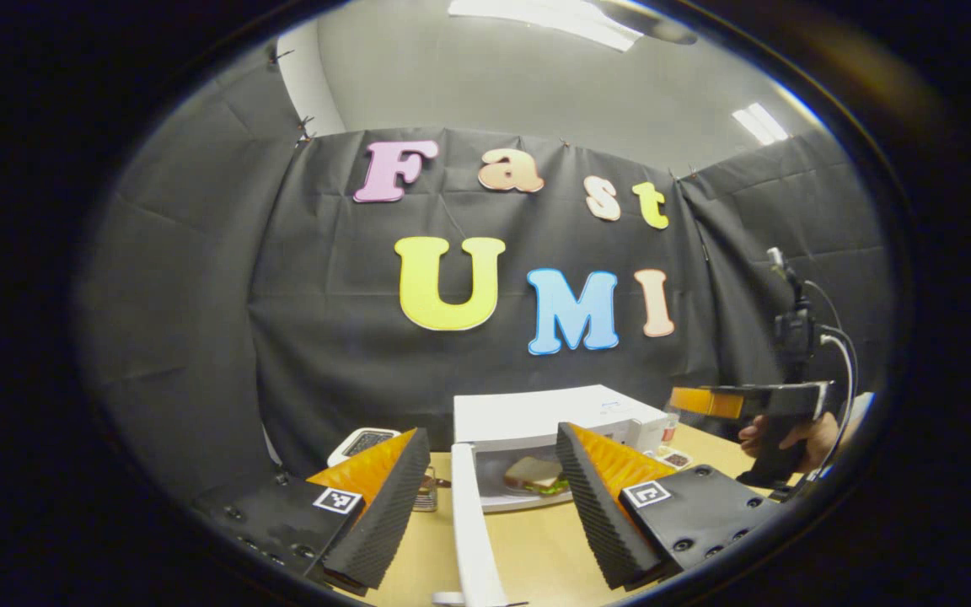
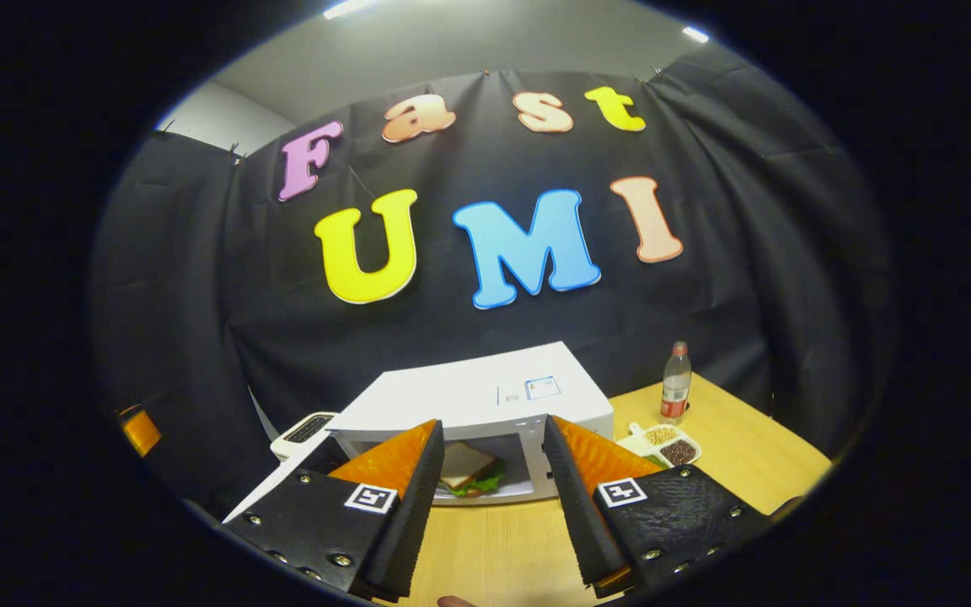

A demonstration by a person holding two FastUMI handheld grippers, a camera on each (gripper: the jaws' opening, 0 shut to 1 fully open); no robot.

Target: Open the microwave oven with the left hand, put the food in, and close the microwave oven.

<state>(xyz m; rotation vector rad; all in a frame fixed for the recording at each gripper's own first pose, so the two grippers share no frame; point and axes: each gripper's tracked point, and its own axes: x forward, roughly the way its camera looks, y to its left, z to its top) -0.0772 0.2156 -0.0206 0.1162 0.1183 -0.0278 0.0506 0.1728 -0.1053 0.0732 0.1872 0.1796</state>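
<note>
We find the sandwich (image 2: 470, 469) inside the microwave (image 2: 477, 396), door (image 1: 473, 523) open, both grippers (image 1: 492, 506) (image 2: 492, 506) spread and empty; a careless left-hand swing could slam it.

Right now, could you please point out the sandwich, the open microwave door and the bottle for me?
sandwich (image 2: 467, 465): right gripper view, on its top bread slice.
microwave door (image 1: 470, 523): left gripper view, on the door's edge facing us.
bottle (image 2: 675, 384): right gripper view, on its body.
</note>
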